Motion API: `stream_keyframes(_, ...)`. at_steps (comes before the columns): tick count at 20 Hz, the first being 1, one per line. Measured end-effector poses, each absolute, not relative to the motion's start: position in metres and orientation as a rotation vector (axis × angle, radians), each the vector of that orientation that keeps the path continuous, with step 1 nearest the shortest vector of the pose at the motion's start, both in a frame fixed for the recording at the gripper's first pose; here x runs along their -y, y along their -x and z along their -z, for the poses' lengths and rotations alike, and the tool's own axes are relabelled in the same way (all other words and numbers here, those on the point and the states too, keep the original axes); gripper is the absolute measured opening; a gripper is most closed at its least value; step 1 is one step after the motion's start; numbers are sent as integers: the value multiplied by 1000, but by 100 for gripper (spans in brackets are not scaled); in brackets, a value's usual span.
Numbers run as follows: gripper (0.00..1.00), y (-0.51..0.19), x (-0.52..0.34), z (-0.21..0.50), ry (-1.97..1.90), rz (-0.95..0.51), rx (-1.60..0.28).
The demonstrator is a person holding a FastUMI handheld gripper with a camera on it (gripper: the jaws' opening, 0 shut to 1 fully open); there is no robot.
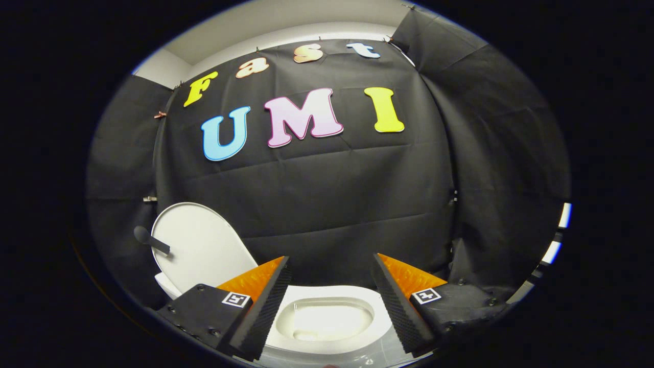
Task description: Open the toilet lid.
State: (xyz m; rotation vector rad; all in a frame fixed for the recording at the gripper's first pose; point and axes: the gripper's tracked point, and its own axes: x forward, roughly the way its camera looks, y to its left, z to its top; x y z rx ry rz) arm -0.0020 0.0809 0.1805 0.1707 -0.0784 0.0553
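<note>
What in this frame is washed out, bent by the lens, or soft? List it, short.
Gripper view: glare washes out the inside of the toilet bowl between the open gripper fingers; fisheye bulges the cloth wall and bends its folds; the raised toilet lid is evenly lit and sharp; the lid's handle is dark but distinct.

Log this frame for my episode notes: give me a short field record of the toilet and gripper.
lid: raised, upright, left of the fingers
handle: dark, sticks out from the lid
seat: down, around the open bowl
bowl: uncovered, seen between the fingers
gripper: open, holds nothing, above the bowl
task state: lid looks already open
</note>
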Motion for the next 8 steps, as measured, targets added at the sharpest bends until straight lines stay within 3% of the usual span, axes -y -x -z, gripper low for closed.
stream_keyframes(8,98,7,-89,-178,-124,-68,95)
